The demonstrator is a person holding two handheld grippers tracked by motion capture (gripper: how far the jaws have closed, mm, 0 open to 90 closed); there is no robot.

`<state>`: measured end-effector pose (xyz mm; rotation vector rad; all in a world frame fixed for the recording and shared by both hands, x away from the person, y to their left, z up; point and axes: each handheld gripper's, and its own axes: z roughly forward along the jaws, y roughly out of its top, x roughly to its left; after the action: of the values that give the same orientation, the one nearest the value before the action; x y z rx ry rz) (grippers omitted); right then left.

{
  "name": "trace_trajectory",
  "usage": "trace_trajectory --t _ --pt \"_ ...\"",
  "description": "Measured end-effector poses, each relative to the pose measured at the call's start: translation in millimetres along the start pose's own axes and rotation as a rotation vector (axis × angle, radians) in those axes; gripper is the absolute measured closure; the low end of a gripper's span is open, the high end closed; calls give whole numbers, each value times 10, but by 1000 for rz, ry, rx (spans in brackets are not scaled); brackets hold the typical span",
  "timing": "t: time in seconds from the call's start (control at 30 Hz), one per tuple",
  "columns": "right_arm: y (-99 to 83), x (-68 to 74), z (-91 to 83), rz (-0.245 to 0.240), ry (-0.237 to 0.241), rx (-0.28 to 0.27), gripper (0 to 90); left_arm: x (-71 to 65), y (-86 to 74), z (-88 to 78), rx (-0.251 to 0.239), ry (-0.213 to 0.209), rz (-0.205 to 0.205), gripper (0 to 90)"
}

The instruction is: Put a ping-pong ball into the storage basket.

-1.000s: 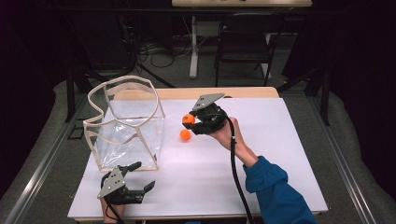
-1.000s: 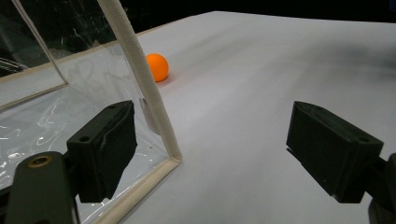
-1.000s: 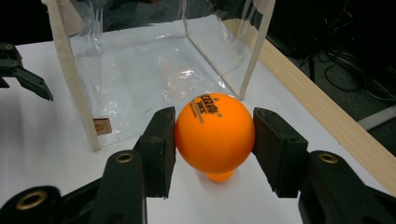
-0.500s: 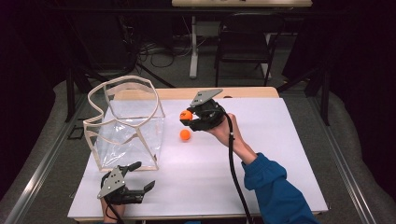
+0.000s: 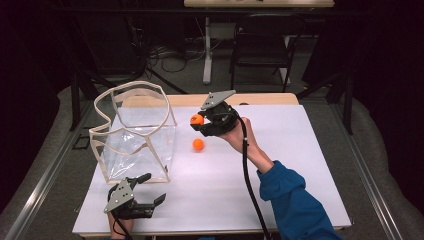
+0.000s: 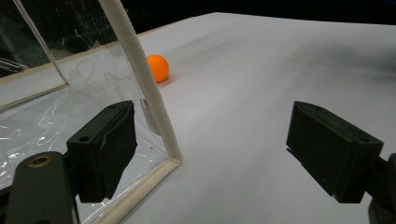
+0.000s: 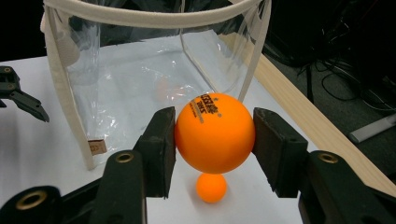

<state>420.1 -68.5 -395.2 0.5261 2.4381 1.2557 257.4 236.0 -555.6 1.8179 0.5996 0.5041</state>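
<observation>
Two orange balls are what I am working with. My right gripper (image 5: pixel 199 121) is clamped on one ball (image 7: pixel 215 133): in the right gripper view both pads press its sides and dark print shows on its top. I hold it raised above the table (image 5: pixel 300 165), toward the far edge and about midway along it, just beside the clear bag (image 5: pixel 135 135) with the cream trim. The hand behind that gripper comes in from a blue sleeve (image 5: pixel 292 205) near the table's near right corner, and a black cable trails back along the forearm.

Lying on the white surface is the second ball (image 5: pixel 198 144), a little nearer to me than the held one and just to the right of the bag, not touching it. In the right gripper view I see it below the held ball.

Standing upright on the left half of the table, the bag has its mouth open at the top and its clear walls crinkled.

My left gripper (image 5: pixel 150 192) sits low by the near left corner, just in front of the bag's near bottom edge. Its jaws stand wide apart with nothing between the pads; in the left gripper view the bag's trimmed corner rises just inside the left jaw, and I cannot tell whether they touch
</observation>
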Motion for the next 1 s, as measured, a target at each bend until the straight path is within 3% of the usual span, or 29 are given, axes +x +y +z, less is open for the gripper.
trace_trajectory --t 1.0 --pt "248 -31 101 -17 2 4 507 1 0 -2 -2 0 0 159"
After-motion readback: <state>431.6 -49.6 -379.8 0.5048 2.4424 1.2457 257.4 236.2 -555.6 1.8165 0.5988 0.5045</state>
